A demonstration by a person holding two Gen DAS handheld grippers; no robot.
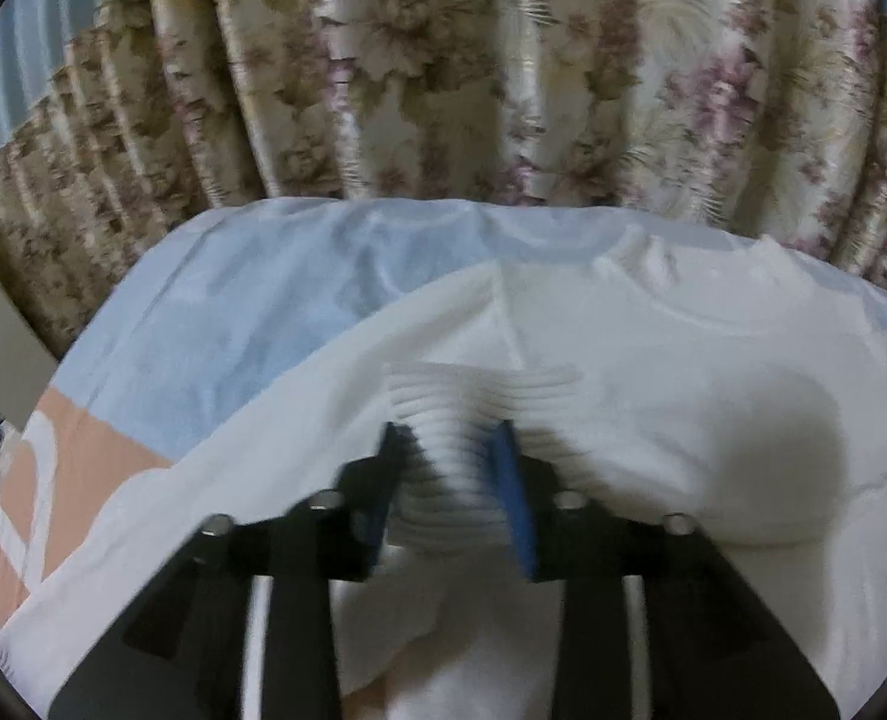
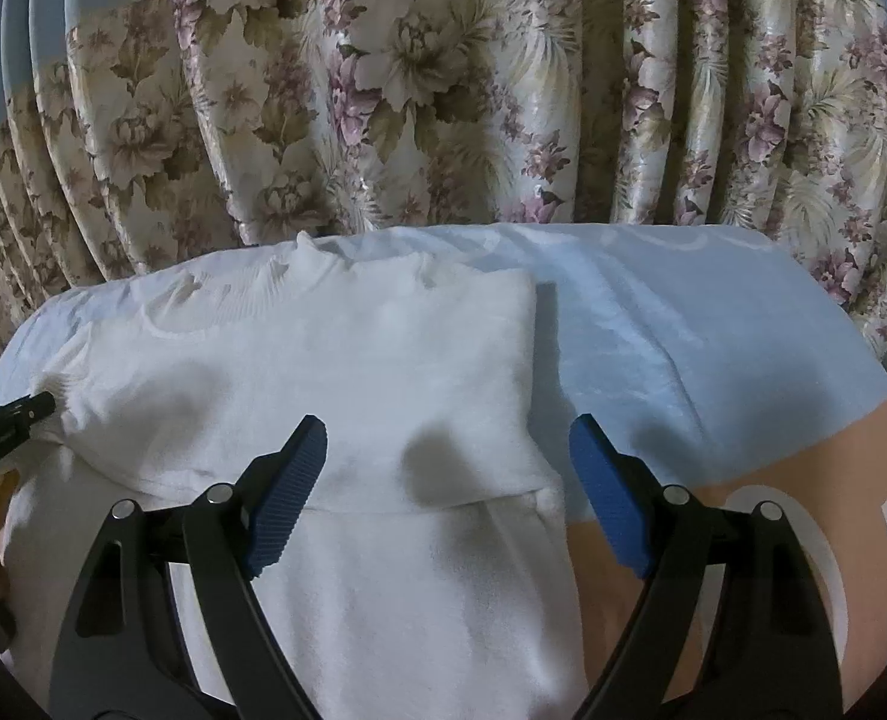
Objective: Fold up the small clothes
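Observation:
A white small shirt point(image 2: 347, 360) lies on a light blue and peach sheet point(image 2: 683, 348), its collar point(image 2: 251, 300) toward the curtain and its right side folded in. In the left wrist view my left gripper point(image 1: 452, 450) is shut on a bunched ribbed cuff of the shirt point(image 1: 461, 420) and holds it over the shirt's body point(image 1: 683, 372). The view is blurred by motion. My right gripper point(image 2: 446, 456) is open and empty, low over the shirt's right fold edge. The left gripper's tip point(image 2: 29, 408) shows at the shirt's left side.
A flowered curtain point(image 2: 443, 90) hangs close behind the bed's far edge. The peach part of the sheet with white print point(image 2: 833, 540) lies to the right of the shirt. The sheet point(image 1: 215, 324) also spreads left of the shirt.

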